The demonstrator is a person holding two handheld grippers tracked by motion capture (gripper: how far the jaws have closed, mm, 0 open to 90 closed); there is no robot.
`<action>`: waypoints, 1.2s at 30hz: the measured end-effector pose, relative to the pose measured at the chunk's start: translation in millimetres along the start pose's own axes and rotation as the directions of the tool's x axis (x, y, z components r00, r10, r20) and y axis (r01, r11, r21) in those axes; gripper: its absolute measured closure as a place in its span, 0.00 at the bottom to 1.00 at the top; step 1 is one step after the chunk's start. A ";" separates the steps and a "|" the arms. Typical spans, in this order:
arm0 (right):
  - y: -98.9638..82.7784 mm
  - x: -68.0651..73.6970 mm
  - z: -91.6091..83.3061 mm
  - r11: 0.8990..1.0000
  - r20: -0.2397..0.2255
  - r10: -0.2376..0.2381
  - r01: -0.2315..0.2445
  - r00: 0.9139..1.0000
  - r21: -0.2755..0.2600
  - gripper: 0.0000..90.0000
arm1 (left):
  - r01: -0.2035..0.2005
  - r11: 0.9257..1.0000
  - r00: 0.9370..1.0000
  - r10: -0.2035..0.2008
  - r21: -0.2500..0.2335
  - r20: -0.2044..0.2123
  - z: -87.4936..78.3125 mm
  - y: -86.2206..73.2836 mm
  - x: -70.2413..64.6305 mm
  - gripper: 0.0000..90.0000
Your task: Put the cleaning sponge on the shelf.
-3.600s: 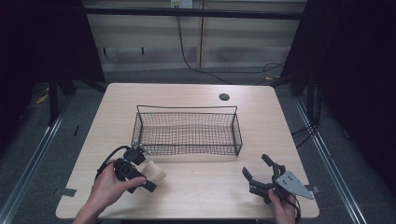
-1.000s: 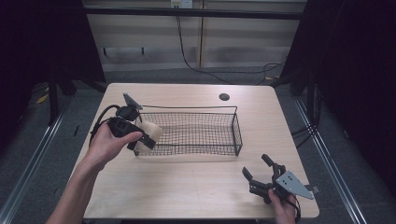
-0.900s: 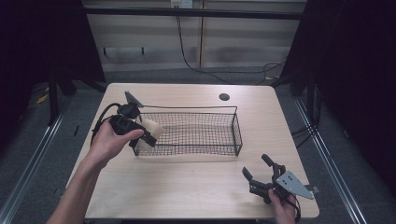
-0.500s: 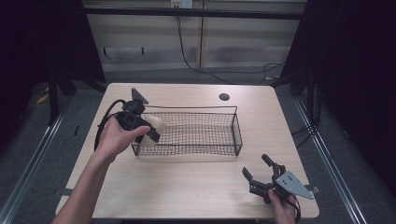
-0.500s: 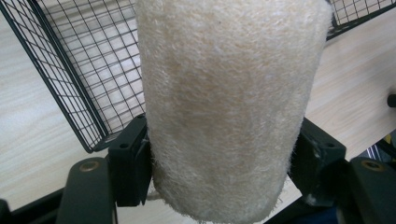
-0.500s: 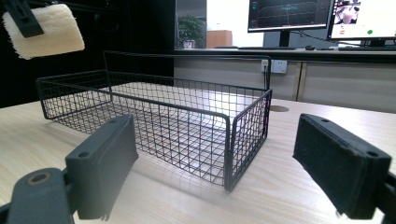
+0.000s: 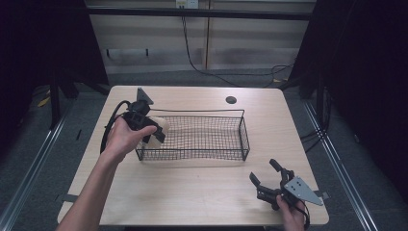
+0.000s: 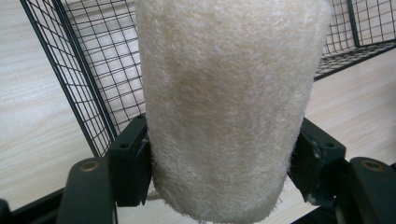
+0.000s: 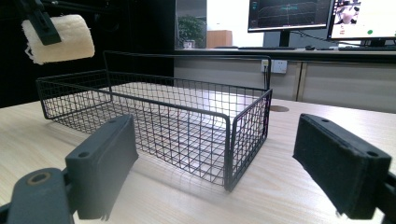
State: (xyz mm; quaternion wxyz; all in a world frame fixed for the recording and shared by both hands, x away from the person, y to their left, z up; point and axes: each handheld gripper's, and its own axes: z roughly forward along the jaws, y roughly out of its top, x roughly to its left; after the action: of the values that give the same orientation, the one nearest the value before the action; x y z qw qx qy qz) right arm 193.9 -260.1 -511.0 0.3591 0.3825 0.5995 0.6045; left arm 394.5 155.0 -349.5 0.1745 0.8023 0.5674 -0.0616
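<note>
The cream fuzzy roll (image 8: 229,107) now hangs over the left end of the wire basket (image 7: 197,139), above its rim; 3.6 s ago it sat low over the tabletop (image 7: 192,192) in front of the basket, and half a second ago it was just short of the end wall. In the right gripper view the roll (image 9: 58,37) is raised clear above the basket's top wire.

The roll sits squarely between the left gripper's (image 7: 144,126) fingers (image 8: 133,161), one pad pressed into each side of its pile (the fibres bulge slightly past the pads), its lower end reaching just below them. Behind it the basket's mesh wall and floor show in the left gripper view.

The person's left hand (image 7: 122,139) carries that gripper, forearm stretched from the near left edge. The right gripper (image 7: 269,185) rests at the near right corner of the tabletop, unmoved across the frames, its fingers (image 9: 105,165) spread wide and holding nothing, pointed toward the basket.
</note>
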 end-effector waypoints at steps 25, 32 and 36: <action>0.0 -0.1 0.0 1.000 -0.005 0.001 -0.001 1.000 0.000 0.14 | 0.091 0.996 0.994 -0.089 0.017 -0.067 21.0 13.6 3.4 0.36; 0.0 -0.2 0.1 1.000 -0.004 -0.001 0.001 1.000 0.000 0.14 | 0.109 0.994 0.992 -0.107 0.020 -0.072 27.1 16.4 3.3 0.36; 0.0 -0.2 0.0 1.000 -0.005 0.000 0.000 1.000 0.000 0.14 | 0.110 0.994 0.988 -0.107 0.021 -0.109 30.5 18.0 6.7 0.36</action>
State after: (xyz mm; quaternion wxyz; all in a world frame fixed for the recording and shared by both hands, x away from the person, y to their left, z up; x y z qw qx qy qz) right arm 194.1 -260.3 -511.0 0.3578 0.3811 0.6003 0.6053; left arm 416.7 144.9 -376.1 0.1294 0.7747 0.6180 -0.0355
